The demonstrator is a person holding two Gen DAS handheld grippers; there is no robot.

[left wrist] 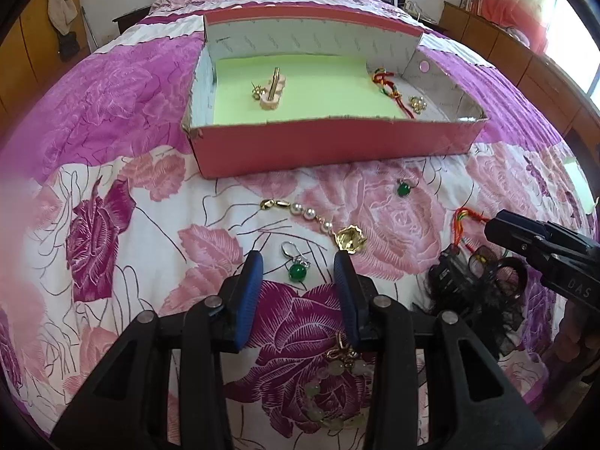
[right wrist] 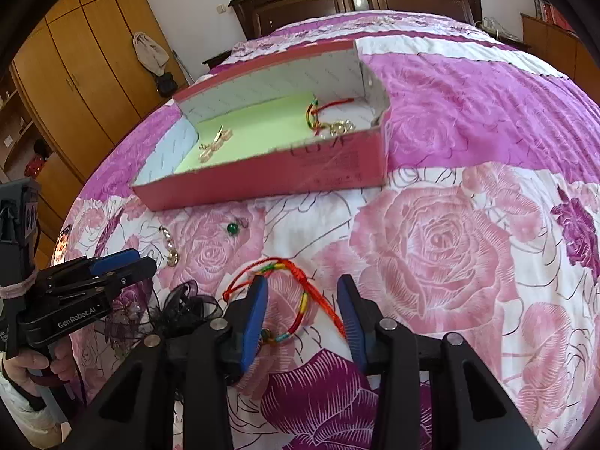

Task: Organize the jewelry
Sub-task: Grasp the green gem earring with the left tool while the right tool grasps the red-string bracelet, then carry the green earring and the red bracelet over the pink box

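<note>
Black tongs (left wrist: 300, 258) with blue pads, silver screws, "GenRobot.AI" lettering.

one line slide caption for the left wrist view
Open left gripper over a green drop earring on the floral bedspread, red box beyond.

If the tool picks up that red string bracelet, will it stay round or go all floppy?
Probably floppy: the red string bracelet is thin woven cord lying in a loose loop with trailing ends. It looks light, and could slip from the right tool if pinched by one strand.
</note>
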